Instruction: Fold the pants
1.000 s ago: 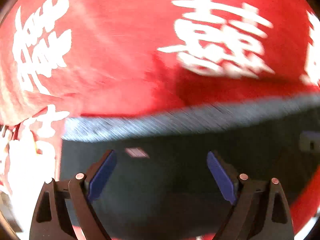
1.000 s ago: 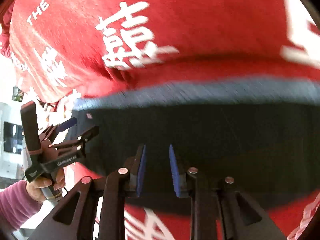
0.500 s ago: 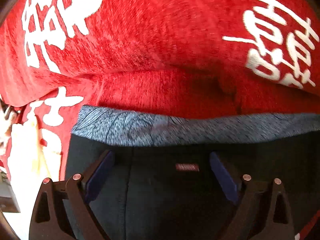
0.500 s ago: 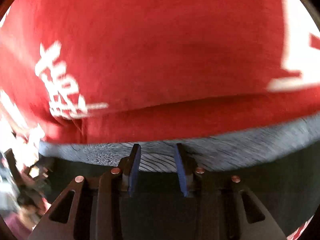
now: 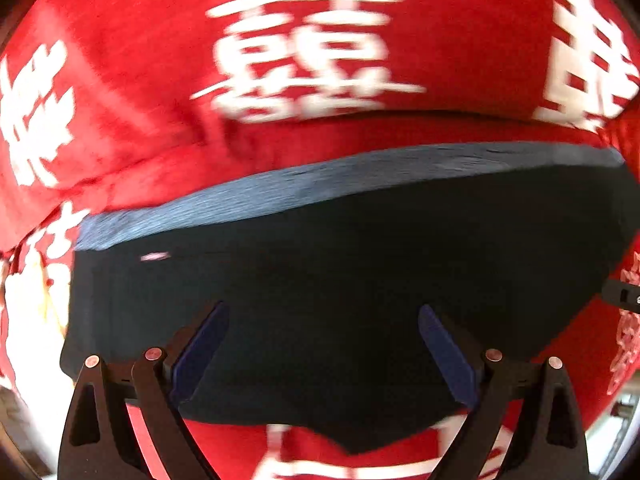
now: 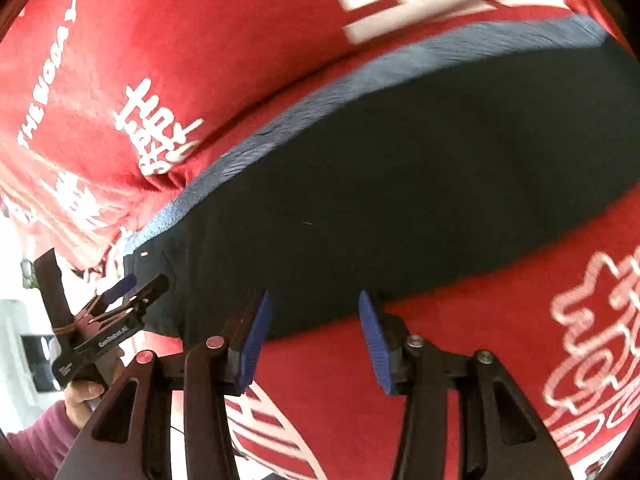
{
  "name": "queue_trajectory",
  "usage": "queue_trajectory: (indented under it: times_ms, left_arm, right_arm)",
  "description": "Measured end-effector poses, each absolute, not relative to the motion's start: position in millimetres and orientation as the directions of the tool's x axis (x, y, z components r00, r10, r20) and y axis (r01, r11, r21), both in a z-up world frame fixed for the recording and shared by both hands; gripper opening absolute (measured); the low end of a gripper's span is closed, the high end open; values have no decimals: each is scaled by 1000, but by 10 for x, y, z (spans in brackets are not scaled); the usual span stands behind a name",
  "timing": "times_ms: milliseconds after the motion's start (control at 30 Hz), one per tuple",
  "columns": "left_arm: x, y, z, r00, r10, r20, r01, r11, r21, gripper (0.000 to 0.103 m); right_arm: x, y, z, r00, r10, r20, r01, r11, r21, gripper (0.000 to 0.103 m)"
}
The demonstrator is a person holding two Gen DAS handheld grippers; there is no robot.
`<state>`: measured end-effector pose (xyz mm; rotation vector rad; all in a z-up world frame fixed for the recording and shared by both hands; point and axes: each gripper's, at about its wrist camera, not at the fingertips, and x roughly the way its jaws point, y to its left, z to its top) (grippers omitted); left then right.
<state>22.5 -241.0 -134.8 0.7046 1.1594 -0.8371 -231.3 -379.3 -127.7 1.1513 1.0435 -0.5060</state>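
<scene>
Dark navy pants (image 5: 340, 280) with a grey-blue waistband (image 5: 320, 188) lie flat and folded on a red blanket with white characters. They also show in the right wrist view (image 6: 380, 200). My left gripper (image 5: 322, 320) is open and empty, hovering over the pants' near part. My right gripper (image 6: 314, 312) is open and empty, at the pants' near edge. The left gripper also shows in the right wrist view (image 6: 136, 288), at the pants' left end, held by a hand in a mauve sleeve.
The red blanket (image 5: 160, 60) covers the whole surface around the pants and is wrinkled at the left (image 6: 100, 200). White room background shows past its left edge (image 6: 16, 320).
Both grippers have pulled back from the waistband, so more of the pants shows. My right gripper has opened wider; its jaws were close together before. The left gripper stays open.
</scene>
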Motion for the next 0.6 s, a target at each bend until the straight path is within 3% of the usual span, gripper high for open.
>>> queue_trajectory:
  times_ms: [333,600]
  left_arm:
    - [-642,-3406,-1455,164,-222,-961,891,452,47,97]
    - [-724,-3534,-1723,176,-169,-970,857,512,67,97]
  right_arm:
    - [-3724,-4563,-1228,412,-86,-907,911,80,406,50]
    - [-4223,-5269,-1407,374,-210,-903,918,-51,392,49]
